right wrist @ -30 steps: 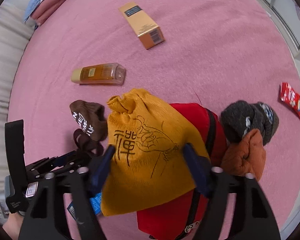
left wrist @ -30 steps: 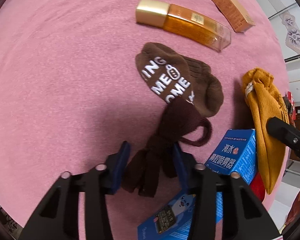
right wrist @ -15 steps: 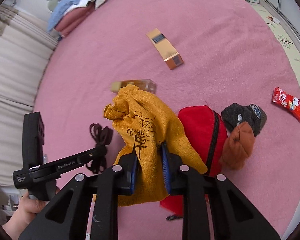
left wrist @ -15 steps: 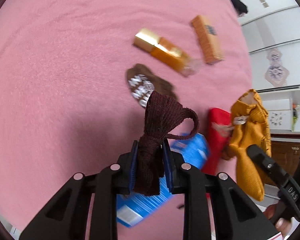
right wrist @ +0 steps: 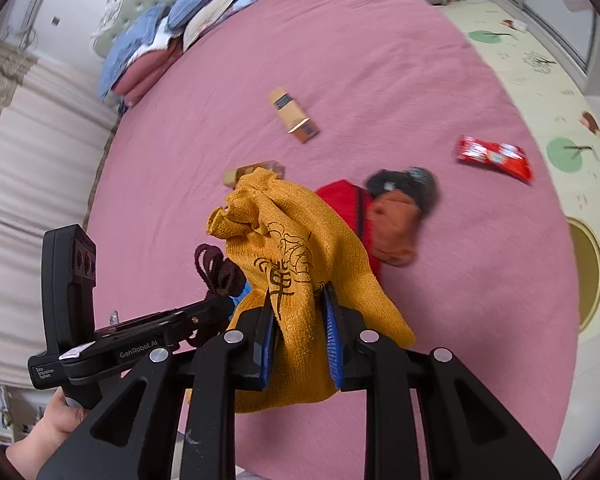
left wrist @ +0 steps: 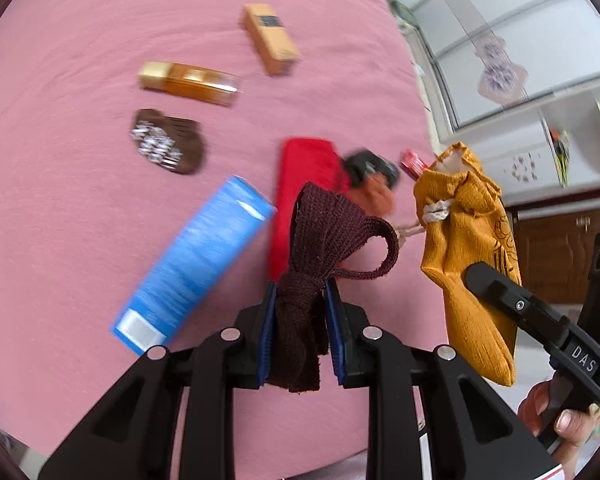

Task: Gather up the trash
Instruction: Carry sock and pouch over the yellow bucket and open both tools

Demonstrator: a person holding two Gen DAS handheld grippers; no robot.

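Above the pink bedspread (left wrist: pixel 80 208), the left gripper (left wrist: pixel 300 312) pinches a dark brown strap (left wrist: pixel 320 240) while the right gripper (right wrist: pixel 298 320) clamps a yellow drawstring bag (right wrist: pixel 300 264), both lifted clear. Nothing looks bagged yet; the blue box (left wrist: pixel 196 264), red wrapper (right wrist: pixel 494 156) and tan carton (right wrist: pixel 294 120) lie uncollected.

The right tool (right wrist: pixel 298 328) pinches the yellow drawstring pouch (right wrist: pixel 300 272) above the pink bedspread (right wrist: pixel 380 80).
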